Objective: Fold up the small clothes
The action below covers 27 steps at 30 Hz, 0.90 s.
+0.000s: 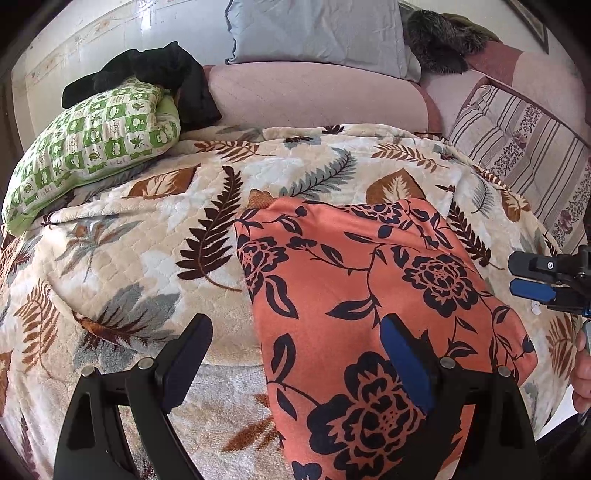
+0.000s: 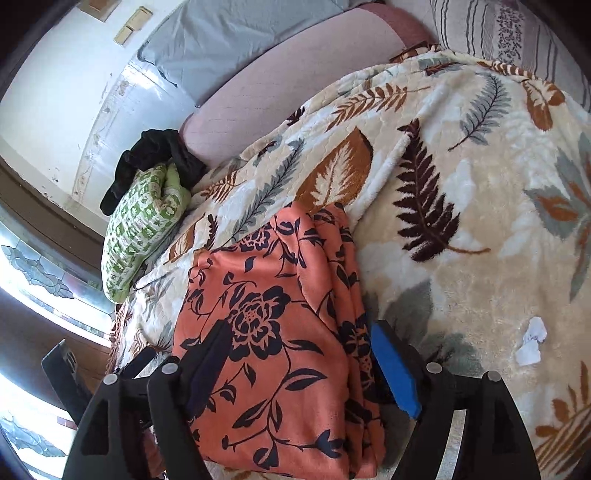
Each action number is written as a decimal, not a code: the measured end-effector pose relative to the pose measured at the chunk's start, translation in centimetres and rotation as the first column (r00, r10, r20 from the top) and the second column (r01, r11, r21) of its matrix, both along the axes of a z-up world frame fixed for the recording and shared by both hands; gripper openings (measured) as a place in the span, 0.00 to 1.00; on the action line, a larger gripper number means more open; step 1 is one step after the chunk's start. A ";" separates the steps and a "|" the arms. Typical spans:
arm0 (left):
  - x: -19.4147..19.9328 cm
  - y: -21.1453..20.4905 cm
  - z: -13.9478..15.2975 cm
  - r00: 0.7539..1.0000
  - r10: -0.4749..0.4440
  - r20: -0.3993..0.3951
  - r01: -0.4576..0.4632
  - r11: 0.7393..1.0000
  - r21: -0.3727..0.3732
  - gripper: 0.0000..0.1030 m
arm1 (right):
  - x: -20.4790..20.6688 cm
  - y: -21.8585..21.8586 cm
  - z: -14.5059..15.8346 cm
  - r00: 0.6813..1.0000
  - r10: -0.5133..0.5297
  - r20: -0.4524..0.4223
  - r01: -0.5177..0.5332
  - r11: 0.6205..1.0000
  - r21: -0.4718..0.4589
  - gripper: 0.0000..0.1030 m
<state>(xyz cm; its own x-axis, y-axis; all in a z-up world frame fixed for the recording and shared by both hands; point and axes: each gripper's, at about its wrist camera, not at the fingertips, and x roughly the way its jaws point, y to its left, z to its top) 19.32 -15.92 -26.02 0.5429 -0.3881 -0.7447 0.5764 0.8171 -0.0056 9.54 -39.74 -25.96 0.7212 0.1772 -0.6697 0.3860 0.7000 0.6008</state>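
Observation:
An orange cloth with dark flower print (image 1: 354,295) lies folded on the leaf-patterned blanket (image 1: 147,236). My left gripper (image 1: 295,339) is open over its left edge, with one finger above the cloth and one above the blanket. In the right wrist view the cloth (image 2: 273,314) shows stacked folds along its right side. My right gripper (image 2: 299,350) is open with both fingers astride the cloth's near part. The right gripper also shows at the right edge of the left wrist view (image 1: 535,277).
A green patterned pillow (image 1: 88,147) with a black garment (image 1: 155,74) on it lies at the far left. A pink bolster (image 1: 317,96), grey pillow (image 1: 317,33) and striped cushion (image 1: 517,147) line the back. White paper scraps (image 2: 532,341) lie on the blanket.

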 end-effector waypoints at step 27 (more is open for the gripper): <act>2.1 0.5 0.4 0.998 0.058 0.002 -0.058 0.998 -0.003 0.90 | 1.9 -0.1 -0.7 1.000 0.028 -0.012 -0.029 0.992 -0.122 0.78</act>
